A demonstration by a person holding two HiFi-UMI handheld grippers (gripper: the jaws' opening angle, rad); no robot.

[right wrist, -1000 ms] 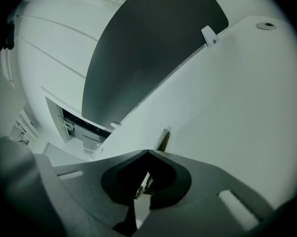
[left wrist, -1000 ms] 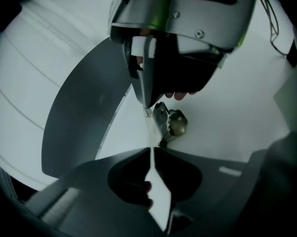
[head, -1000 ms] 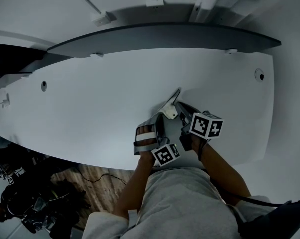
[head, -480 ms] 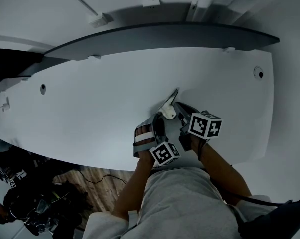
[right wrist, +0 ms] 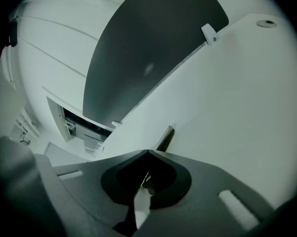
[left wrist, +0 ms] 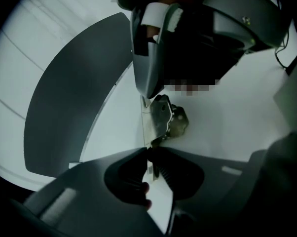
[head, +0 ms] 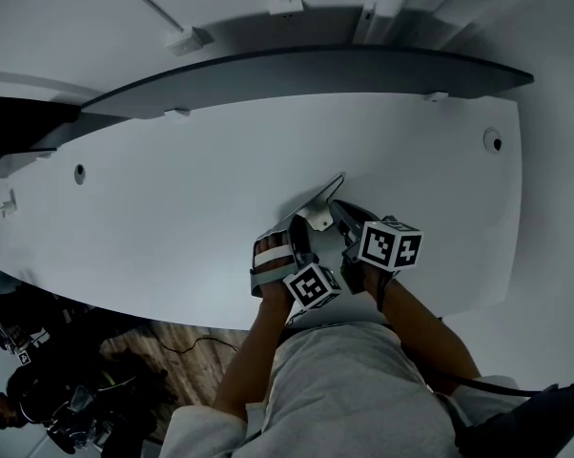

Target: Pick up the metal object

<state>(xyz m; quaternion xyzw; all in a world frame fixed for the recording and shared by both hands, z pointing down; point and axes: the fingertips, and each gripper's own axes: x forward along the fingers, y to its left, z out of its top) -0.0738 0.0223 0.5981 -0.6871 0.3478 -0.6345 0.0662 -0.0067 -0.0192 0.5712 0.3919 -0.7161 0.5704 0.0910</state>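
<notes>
The metal object [head: 317, 208], a hinge-like bracket with a thin flat plate, is held just over the white table [head: 173, 218] near its front edge. My right gripper [head: 342, 216] is shut on the plate's far end, and a sliver of the metal object [right wrist: 144, 177] shows between its jaws. In the left gripper view the metal object [left wrist: 164, 120] hangs below the right gripper [left wrist: 151, 68]. My left gripper [left wrist: 149, 154] is closing its jaws round the plate's near end, the tips close beside it. The left gripper [head: 301, 241] sits just left of the right one.
A long dark panel [head: 316, 70] runs along the table's back edge. Round holes are set in the top at the far right [head: 496, 141] and the far left [head: 79, 173]. Beyond the front edge lie a wooden floor and dark gear [head: 58, 399].
Both grippers and the metal object have shifted slightly left and away from me. The left gripper has drawn closer to the object's near end.
</notes>
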